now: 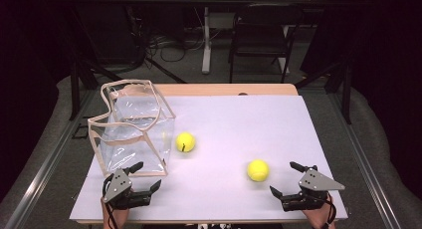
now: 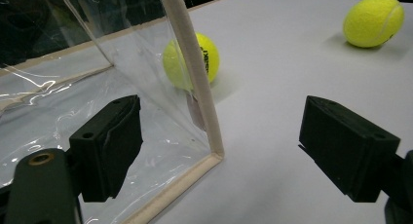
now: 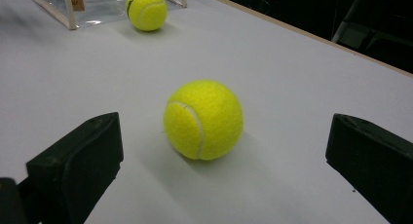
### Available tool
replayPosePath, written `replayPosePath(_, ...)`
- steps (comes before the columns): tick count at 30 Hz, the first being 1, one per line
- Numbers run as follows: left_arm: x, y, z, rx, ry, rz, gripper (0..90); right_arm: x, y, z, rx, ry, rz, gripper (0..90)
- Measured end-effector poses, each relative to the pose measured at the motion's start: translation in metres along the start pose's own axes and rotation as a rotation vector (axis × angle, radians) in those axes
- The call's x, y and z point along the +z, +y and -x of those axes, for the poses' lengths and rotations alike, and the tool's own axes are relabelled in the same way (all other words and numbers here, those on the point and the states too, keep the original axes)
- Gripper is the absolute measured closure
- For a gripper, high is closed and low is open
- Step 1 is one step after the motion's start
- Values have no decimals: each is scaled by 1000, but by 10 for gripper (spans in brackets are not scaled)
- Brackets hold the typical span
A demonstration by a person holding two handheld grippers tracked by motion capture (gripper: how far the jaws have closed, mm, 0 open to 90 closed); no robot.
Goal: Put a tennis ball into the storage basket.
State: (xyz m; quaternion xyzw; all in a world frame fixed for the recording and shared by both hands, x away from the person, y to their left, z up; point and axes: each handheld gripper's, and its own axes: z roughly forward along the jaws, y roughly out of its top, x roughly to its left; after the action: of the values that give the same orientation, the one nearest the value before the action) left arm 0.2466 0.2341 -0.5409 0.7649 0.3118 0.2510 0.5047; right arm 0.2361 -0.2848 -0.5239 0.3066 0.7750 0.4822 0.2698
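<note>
Yellow tennis ball, near (image 1: pixel 258 170): lies on the pale bench (image 1: pixel 278 119) towards its front right, just ahead of the right gripper (image 1: pixel 288 179). In the right gripper view the ball (image 3: pixel 203 119) sits ahead of the two black jaws, roughly centred on the gap and not touching either; its white seam faces the camera.

Yellow tennis ball, far (image 1: pixel 185 142): rests on the bench just beside the right wall of the clear bag (image 1: pixel 132 127), whether touching cannot be told. In the left gripper view it (image 2: pixel 207 56) is partly seen through the plastic and crossed by the bag's beige edging.

Clear bag: transparent plastic box shape with beige trim, standing open-topped at the left of the bench.

Left gripper (image 1: pixel 148 175): held at the front left of the bench, just before the bag's near corner. Jaws spread wide, nothing between the pads; in its own view the bag's corner post (image 2: pixel 195 73) stands ahead of the gap.

Right gripper: held at the front right edge. Jaws spread wide and empty.
</note>
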Motion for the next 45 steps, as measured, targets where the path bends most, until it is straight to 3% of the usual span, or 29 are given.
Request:
replayPosePath(23,2,-1,2,13,0,0,159,4,9,2,7,-11,-25,0)
replayPosePath(45,8,-1,3,14,-15,-6,159,16,33,-1,12,-8,-104,0)
